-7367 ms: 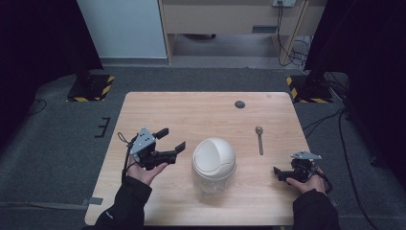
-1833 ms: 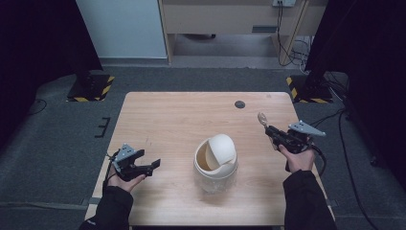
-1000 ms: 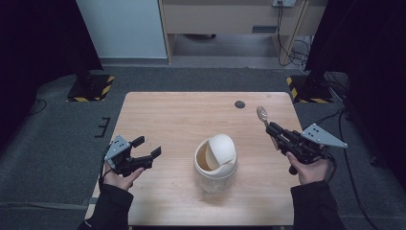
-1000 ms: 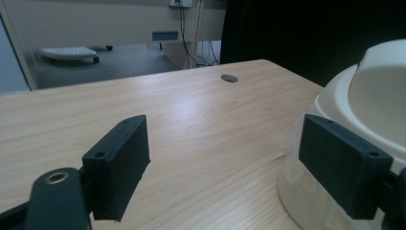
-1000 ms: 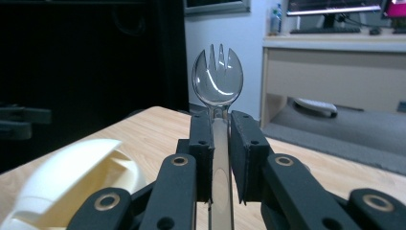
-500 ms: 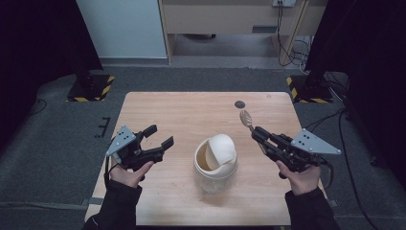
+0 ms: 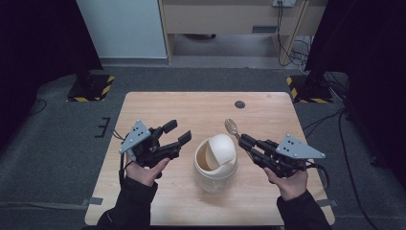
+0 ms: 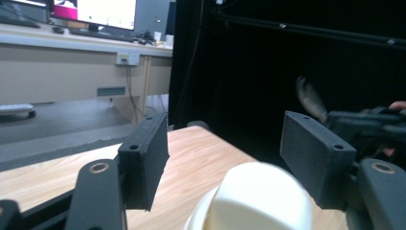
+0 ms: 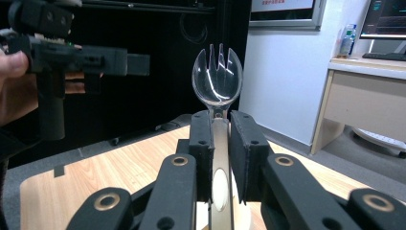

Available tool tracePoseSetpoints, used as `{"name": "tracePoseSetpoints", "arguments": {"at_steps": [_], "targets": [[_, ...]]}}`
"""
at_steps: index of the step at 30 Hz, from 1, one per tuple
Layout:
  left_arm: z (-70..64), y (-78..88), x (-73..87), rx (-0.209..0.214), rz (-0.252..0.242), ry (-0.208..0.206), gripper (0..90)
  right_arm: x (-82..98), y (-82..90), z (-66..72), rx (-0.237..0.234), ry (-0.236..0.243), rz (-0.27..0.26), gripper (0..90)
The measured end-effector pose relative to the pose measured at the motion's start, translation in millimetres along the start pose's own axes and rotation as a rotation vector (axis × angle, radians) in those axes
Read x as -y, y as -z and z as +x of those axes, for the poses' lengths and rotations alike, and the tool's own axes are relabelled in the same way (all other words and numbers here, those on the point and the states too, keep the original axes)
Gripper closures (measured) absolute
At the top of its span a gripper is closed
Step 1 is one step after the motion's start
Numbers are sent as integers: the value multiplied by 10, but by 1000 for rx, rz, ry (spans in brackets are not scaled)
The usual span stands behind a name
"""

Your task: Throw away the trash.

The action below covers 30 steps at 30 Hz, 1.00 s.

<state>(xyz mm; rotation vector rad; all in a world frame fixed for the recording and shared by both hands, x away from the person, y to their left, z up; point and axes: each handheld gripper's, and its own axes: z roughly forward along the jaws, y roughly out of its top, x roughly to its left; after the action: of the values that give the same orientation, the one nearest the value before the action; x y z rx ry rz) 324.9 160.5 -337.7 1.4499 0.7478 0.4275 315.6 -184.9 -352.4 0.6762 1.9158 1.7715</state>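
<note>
right tongs (image 7: 242, 139) clamped on spork (image 7: 231, 126) handle; left tongs (image 7: 178, 133) open, just been closing, nothing between, beside bin (image 7: 215, 163) mid-tabletop (image 7: 191, 105)

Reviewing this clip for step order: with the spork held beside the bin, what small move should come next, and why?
Probably carry the spork over the bin opening. The right gripper is clamped on its handle, bowl end still outside the rim, and the swing lid is tipped, showing a gap. The left gripper hovers open beside the bin.
</note>
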Motion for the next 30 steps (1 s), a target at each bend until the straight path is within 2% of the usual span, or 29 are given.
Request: {"name": "tracePoseSetpoints", "arguments": {"at_steps": [7,13,14,16,24,30], "targets": [[-175,-161,-64,43,-12,14,372,25,-31,38,-22,1,-4,800],[-306,-351,-68,73,7,36,408,29,-35,51,-34,1,-10,800],[-350,-414,-60,92,7,45,419,32,-34,57,-35,2,-9,800],[-396,-475,-52,100,13,45,432,30,-31,61,-36,6,-11,800],[-515,-653,-17,140,27,65,480,5,-27,77,-36,33,-12,800],[-542,-716,-3,149,44,82,606,4,-25,80,-35,39,-13,800]]}}
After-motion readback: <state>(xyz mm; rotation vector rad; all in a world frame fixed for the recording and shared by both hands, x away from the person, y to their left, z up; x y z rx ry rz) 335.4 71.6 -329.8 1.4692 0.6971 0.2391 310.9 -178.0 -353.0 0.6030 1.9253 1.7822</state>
